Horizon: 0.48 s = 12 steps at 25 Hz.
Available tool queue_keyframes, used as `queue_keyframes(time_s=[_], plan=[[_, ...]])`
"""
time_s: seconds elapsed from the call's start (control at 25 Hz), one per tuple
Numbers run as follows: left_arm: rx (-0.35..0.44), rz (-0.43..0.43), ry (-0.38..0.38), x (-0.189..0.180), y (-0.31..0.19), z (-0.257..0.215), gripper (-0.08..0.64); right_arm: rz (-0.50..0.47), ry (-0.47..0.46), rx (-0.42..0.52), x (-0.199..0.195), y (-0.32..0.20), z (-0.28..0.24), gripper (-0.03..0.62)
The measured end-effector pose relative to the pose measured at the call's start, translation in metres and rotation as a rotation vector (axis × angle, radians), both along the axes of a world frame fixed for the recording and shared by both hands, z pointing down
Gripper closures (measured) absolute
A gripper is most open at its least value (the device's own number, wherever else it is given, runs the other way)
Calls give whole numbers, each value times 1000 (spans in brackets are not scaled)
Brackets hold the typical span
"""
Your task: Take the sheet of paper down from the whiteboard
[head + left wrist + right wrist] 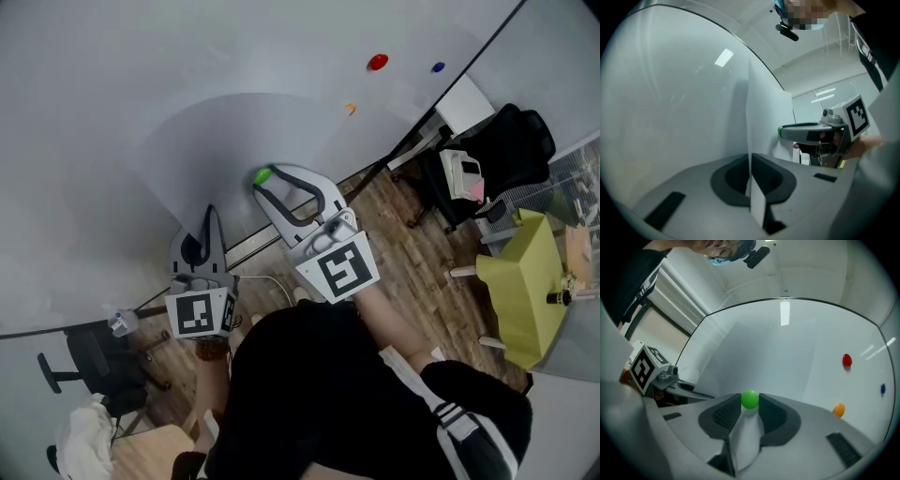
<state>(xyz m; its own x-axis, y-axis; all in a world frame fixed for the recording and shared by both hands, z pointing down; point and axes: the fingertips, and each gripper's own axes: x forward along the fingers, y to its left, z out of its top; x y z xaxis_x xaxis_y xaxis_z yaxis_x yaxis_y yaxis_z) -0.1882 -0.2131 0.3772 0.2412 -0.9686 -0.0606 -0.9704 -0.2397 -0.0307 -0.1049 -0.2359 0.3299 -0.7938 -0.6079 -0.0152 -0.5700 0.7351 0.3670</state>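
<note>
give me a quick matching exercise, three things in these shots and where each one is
Things:
1. green magnet
2. sheet of paper
3. red magnet

Places:
A. on the bare whiteboard, clear of both grippers
B. between the jaws of the left gripper
C. between the jaws of the right gripper

Pairs: 1-C, 2-B, 3-A

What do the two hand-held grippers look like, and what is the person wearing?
The left gripper and right gripper are light grey, with two tapering jaws lined by dark grey pads. Each carries a white cube with black square markers. The person wears a black top.
</note>
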Motion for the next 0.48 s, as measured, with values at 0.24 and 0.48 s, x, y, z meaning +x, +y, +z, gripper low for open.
queue_keyframes(time_s=[0.24,0.48], plan=[[12,1,1,7,4,-7,548,3,3,-4,8,3,-1,475],[33,-35,7,10,9,-10,548,14,12,-13,19,6,2,474]])
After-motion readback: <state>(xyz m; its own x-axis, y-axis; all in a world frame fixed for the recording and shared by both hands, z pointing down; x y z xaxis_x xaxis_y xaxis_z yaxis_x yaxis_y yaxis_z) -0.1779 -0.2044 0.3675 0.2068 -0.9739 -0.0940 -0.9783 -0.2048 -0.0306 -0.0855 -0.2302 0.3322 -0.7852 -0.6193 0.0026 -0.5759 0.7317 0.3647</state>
